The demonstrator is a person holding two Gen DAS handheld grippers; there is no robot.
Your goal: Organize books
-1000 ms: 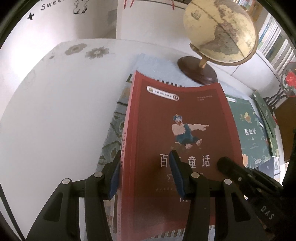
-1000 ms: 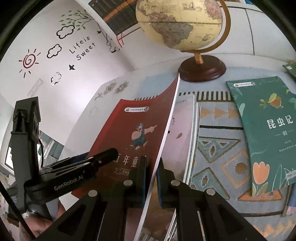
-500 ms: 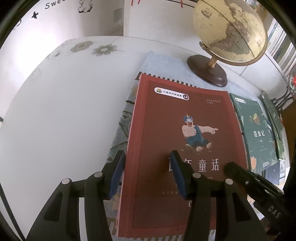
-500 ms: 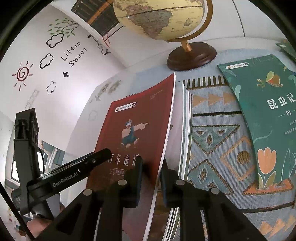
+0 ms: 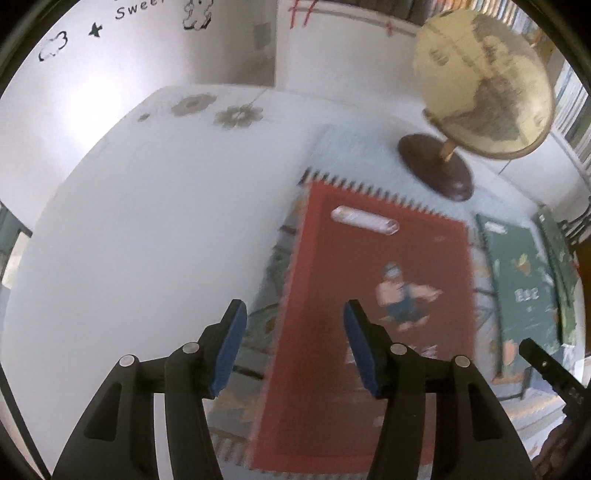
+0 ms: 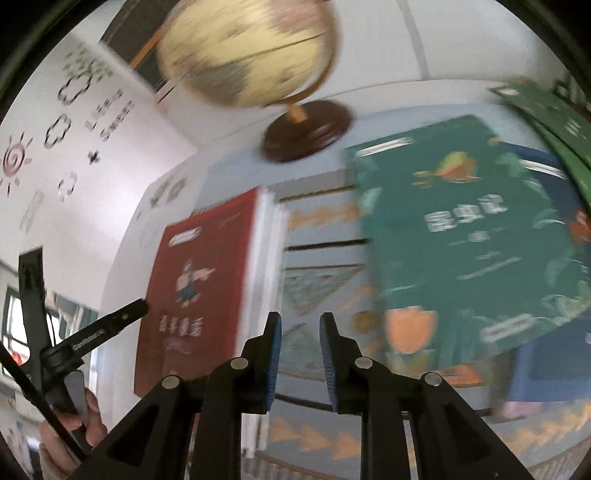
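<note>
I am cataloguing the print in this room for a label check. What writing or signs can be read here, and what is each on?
"Swee", cut off by the frame edge: wall decal.
"Life is Sweet", smeared but legible: the same decal.
Large white title characters on the green book: too blurred to read.
Title and label on the red book: too blurred.
Lettering on the left gripper's body: unreadable.

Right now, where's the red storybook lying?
The red storybook lies flat on the patterned mat, left of the green book and in front of the globe.
</note>
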